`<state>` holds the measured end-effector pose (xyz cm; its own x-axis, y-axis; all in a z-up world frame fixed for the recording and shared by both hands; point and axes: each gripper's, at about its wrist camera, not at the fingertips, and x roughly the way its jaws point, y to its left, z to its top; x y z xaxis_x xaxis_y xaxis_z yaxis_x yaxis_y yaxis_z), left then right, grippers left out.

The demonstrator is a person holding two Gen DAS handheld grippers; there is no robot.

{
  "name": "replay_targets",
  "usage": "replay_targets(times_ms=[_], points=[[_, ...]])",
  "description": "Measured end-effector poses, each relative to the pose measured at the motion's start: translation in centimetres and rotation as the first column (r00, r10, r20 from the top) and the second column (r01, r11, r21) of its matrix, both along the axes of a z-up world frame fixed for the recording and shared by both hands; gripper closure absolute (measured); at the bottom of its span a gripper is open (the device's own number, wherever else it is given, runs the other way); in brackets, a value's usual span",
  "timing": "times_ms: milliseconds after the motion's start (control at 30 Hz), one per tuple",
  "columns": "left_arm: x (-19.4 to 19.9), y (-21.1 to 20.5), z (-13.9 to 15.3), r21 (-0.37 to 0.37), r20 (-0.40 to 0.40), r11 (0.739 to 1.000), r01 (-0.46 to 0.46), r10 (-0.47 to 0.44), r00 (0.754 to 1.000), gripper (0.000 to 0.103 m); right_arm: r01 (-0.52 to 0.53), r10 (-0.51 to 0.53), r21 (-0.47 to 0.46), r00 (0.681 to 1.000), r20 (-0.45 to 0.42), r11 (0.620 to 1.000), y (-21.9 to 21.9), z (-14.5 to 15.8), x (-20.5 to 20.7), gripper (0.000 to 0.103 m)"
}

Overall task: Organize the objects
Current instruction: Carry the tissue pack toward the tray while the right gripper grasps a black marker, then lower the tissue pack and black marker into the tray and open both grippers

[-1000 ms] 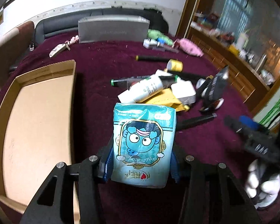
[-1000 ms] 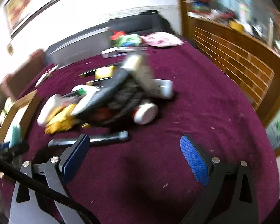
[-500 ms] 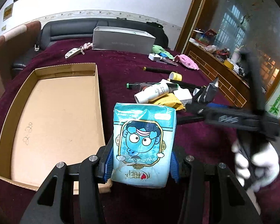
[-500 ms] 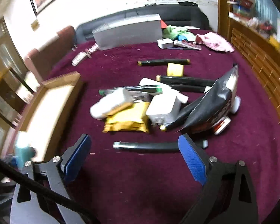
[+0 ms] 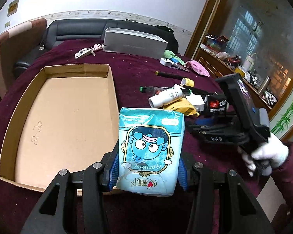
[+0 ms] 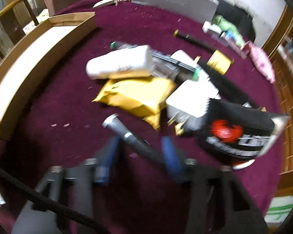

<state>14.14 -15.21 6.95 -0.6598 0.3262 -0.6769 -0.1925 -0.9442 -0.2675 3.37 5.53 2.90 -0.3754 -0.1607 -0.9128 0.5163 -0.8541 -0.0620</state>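
My left gripper (image 5: 148,167) is shut on a light-blue tissue pack (image 5: 150,146) with a cartoon face, held upright just past the near right corner of an open cardboard tray (image 5: 111,89). The right gripper (image 6: 140,152) points steeply down at the maroon cloth, blurred, and its jaws are closing. A dark pen (image 6: 134,142) with a silver tip lies slanted between its blue pads (image 6: 170,156), with a gap still showing. A gloved hand (image 5: 267,156) carries that gripper (image 5: 203,121) in the left wrist view.
A pile lies right of the tray: white bottle (image 6: 119,65), yellow pouch (image 6: 138,95), white charger (image 6: 189,101), black pouch (image 6: 242,132), yellow tape roll (image 6: 219,61), more dark pens. A grey box (image 5: 134,44), keys (image 5: 84,52) and pink cloth (image 5: 198,69) sit at the back.
The right gripper has swung down over the dark pen and its wide jaws have narrowed around it. My left gripper has carried the tissue pack towards the tray, which now fills more of its view.
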Motion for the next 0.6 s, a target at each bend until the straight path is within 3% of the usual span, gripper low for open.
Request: replay_targets(times_ms=[100, 200, 433, 600], points=[[-0.2, 0.0, -0.2, 0.003, 0.009, 1.0, -0.006, 0.006, 1.0, 0.06, -0.004, 0.004, 0.02, 1.0, 0.009, 1.0, -0.8, -0.1, 1.0, 0.09], [0.1, -0.2, -0.1, 0.004, 0.002, 1.0, -0.02, 0.02, 1.0, 0.06, 0.011, -0.011, 0.009, 1.0, 0.013, 1.0, -1.1, -0.1, 1.6, 0.091], [0.3, -2.9, 1.5, 0.037, -0.008, 0.997, -0.063, 0.063, 0.998, 0.06, 0.05, -0.043, -0.201, 0.998, 0.038, 0.978, -0.3, 3.5, 3.9, 0.09], [-0.6, -5.2, 3.5, 0.014, -0.038, 0.993, -0.118, 0.118, 0.992, 0.06, 0.0, 0.01, -0.377, 1.0, 0.026, 0.926, -2.8, 8.9, 4.7, 0.09]])
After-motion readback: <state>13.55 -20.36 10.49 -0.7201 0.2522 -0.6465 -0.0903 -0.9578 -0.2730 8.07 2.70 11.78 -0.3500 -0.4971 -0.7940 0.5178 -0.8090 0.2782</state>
